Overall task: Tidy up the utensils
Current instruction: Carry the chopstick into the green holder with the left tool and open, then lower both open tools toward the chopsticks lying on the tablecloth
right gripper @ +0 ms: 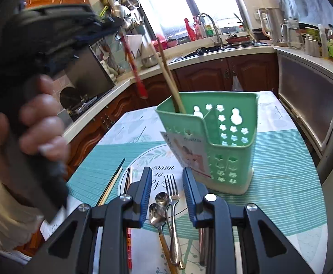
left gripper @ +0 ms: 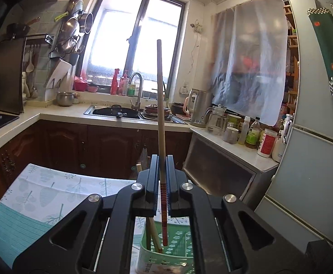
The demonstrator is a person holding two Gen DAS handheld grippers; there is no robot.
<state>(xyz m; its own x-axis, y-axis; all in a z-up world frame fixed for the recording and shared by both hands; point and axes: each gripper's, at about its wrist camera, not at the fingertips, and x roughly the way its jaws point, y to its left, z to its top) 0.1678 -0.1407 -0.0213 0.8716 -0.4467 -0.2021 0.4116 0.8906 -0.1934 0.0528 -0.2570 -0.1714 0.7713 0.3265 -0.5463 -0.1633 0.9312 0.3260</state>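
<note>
Left hand-held gripper (left gripper: 163, 159) raised above the green utensil holder (right gripper: 214, 141), pads pinching a single chopstick (left gripper: 160, 105) near its red-banded end. Chopstick pale wood along most of its length, wrapped in red and white stripes toward the butt, standing almost upright with the bare tip up and the red end hanging over the holder's mouth. Two plain wooden chopsticks (right gripper: 166, 68) already in the holder's left compartment, leaning up and to the left. Holder perforated with flower-shaped holes, divided inside, upright on the patterned cloth of the counter (right gripper: 280, 150). Right hand-held gripper (right gripper: 166, 178) low over the counter, blue pads spread with nothing between them. Beneath it, two spoons (right gripper: 159, 207) and one fork (right gripper: 172, 194) lying side by side, handles toward the camera; several more chopsticks (right gripper: 114, 182) flat to their left, exact count unclear.
</note>
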